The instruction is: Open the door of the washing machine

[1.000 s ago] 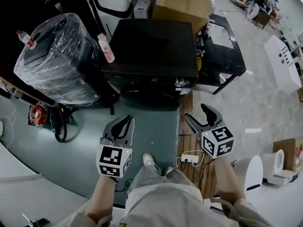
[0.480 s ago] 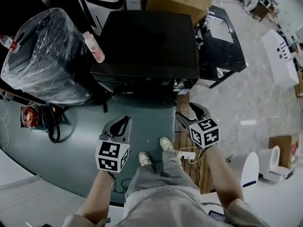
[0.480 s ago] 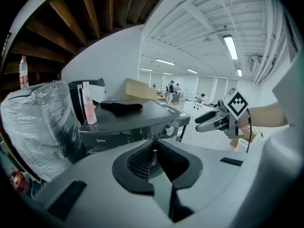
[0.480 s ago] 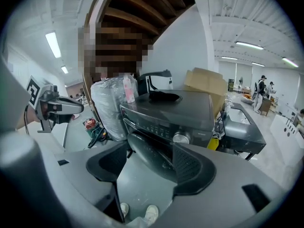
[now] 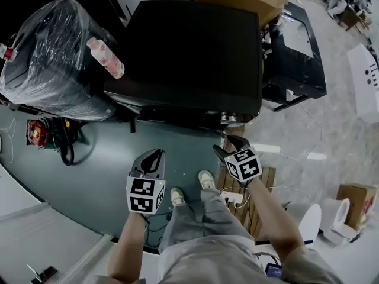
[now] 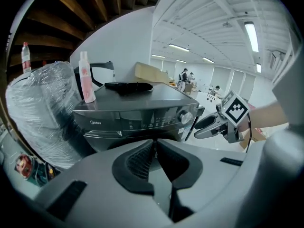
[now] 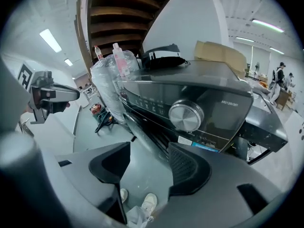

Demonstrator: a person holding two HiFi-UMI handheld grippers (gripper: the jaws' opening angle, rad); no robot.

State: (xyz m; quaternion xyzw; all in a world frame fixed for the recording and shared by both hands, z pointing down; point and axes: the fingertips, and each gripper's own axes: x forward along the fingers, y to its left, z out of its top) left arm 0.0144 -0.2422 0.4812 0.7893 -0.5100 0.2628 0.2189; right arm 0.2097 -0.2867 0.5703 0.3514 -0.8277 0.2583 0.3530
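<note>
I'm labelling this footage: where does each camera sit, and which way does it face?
Head view: on the person's head, looking down at the washing machine, arms, legs, left claw and right claw.
Left gripper view: on the left claw, facing the washing machine's front past shut jaws; right claw at right.
Right gripper view: on the right claw, facing the knob past closing jaws, nothing between them; shoes below.
Shared: both gripper views show the control panel and the other claw.

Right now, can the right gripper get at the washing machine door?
Probably yes: the right gripper, its fingers closing on nothing, hangs just before the door, and nothing stands between them.
</note>
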